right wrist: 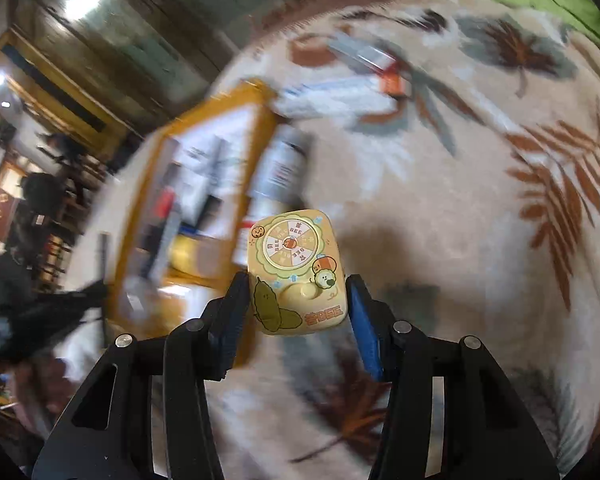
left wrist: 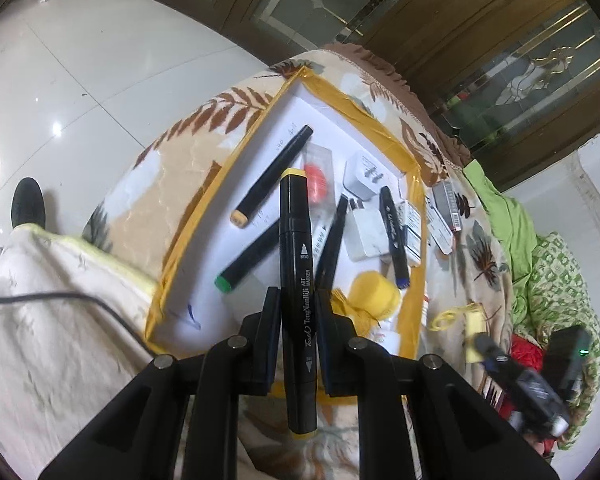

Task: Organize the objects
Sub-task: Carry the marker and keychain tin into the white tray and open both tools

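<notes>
Black art markers are counted five: one yellow-capped marker [left wrist: 296, 300] is pinched between the jaws of the left gripper [left wrist: 297, 312], above the tray [left wrist: 410, 216], and four lie inside the tray, with two white chargers [left wrist: 364, 178]. Jaws of the right gripper [right wrist: 298, 304] hold a yellow toy box [right wrist: 296, 268], the right pad seeming slightly apart, over the leaf-pattern blanket [right wrist: 480, 208]. Right wrist view is blurred.

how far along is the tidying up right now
Partly done. Several markers and white chargers already lie in the yellow-taped tray. The left gripper holds a yellow-capped marker above it; the right gripper carries a yellow toy. Small boxes remain on the blanket.
</notes>
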The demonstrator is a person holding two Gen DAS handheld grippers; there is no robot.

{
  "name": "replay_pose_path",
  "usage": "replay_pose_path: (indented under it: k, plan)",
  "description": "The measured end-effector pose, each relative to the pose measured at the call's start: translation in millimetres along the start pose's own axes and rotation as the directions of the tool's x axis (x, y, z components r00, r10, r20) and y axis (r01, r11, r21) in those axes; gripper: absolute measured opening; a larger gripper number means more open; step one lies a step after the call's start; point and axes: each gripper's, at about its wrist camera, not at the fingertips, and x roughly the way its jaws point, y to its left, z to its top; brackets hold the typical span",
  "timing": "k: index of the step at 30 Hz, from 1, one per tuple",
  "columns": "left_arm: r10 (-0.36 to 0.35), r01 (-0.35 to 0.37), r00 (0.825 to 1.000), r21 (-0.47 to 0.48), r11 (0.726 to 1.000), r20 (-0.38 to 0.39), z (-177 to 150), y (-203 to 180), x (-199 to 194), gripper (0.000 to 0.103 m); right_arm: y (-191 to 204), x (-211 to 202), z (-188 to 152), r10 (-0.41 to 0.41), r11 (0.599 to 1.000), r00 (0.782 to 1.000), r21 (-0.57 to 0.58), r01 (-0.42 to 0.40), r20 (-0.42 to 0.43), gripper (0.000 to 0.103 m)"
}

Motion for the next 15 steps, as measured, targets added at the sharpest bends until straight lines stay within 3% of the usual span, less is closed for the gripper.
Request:
replay_pose_path:
  k: [8,13,15]
  plan:
    - [0.002,-0.001,1.000,0.044,0.999,-0.024,34.0,7.2,27.8,0.015,88.2,6.1,23.7,0.042,0.987,0.999,-0.158,-0.038,0.024,0.049]
    - [-0.079,0.079,0.996,0.004,0.997,-0.045,43.1,19.3,47.3,0.015,118.3,43.1,26.5,0.004,0.974,1.000,-0.226,-0.007,-0.012,0.049]
    - [-0.083,0.084,0.995,0.032,0.996,-0.050,44.7,15.1,53.0,0.015,127.4,60.9,27.1,-0.035,0.963,0.999,-0.268,0.032,-0.009,0.049]
